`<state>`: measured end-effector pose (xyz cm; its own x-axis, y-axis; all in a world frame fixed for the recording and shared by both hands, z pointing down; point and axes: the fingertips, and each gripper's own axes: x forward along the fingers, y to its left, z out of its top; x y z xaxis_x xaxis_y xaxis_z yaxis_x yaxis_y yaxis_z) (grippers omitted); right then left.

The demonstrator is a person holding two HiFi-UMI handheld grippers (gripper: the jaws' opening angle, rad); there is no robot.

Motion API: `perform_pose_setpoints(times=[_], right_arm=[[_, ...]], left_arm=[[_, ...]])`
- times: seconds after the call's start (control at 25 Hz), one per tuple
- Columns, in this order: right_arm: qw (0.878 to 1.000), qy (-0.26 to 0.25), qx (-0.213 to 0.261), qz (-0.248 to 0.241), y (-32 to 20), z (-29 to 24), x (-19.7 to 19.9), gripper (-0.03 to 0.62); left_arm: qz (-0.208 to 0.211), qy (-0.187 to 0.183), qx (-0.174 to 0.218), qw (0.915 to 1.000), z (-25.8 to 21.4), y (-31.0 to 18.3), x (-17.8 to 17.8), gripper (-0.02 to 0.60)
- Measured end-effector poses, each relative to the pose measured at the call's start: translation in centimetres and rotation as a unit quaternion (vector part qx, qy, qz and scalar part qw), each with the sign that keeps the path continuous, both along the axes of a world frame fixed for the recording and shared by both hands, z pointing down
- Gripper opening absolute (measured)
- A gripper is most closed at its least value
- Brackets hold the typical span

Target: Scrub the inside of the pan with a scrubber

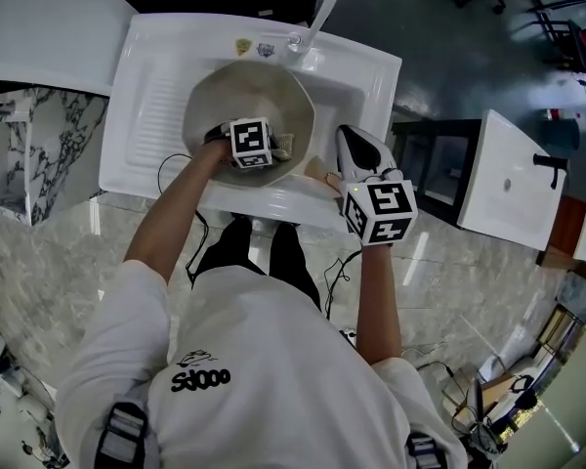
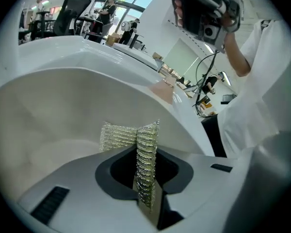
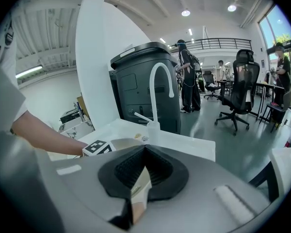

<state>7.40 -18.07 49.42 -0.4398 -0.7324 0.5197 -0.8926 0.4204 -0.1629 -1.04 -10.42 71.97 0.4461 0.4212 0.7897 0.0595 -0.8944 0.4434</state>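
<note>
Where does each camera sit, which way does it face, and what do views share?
Head view: on the person's head, looking steeply down at the sink; shirt and both arms show.
Left gripper view: on the left gripper, facing into the pan, jaws shut on the scrubber; sleeve at right.
Right gripper view: on the right gripper, clamping the handle, facing the faucet; forearm at left.
Shared: the faucet, head and right gripper views.

White shirt [image 1: 273,340], seemingly black trousers [image 1: 218,252], grey left tongs [image 2: 146,171] and right tongs [image 3: 139,181].
</note>
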Motion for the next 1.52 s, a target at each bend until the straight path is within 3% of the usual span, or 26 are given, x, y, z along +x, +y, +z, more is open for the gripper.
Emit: perform_pose_setpoints(times=[0.32, 0.6, 0.92, 1.2, 1.28, 1.52], right_arm=[[1.0, 0.0, -0.008, 0.002, 0.4, 0.5, 0.4, 0.009], [1.0, -0.01, 0.0, -0.017, 0.5, 0.3, -0.7, 0.009], [1.0, -0.019, 0.002, -0.017, 0.2, 0.3, -0.7, 0.009], [0.999, -0.027, -0.003, -0.024, 0.0, 0.5, -1.2, 0.009], [0.999, -0.03, -0.005, -0.023, 0.0, 0.5, -1.3, 0.009], [1.0, -0.02, -0.018, -0.011, 0.1, 1.3, -0.7, 0.009]], left_arm=[[-0.094, -0.008, 0.064, 0.9935, 0.9, -5.5, 1.0, 0.066], [-0.174, -0.037, 0.138, 0.9744, 0.8, -11.1, -0.6, 0.066], [-0.168, -0.066, 0.243, 0.9531, -0.2, -15.2, -2.9, 0.066], [-0.168, -0.073, 0.276, 0.9435, -0.4, -16.6, -3.6, 0.066], [-0.157, -0.086, 0.276, 0.9443, 0.2, -16.6, -4.1, 0.066], [-0.122, -0.114, 0.23, 0.9587, 1.9, -14.6, -4.9, 0.066]])
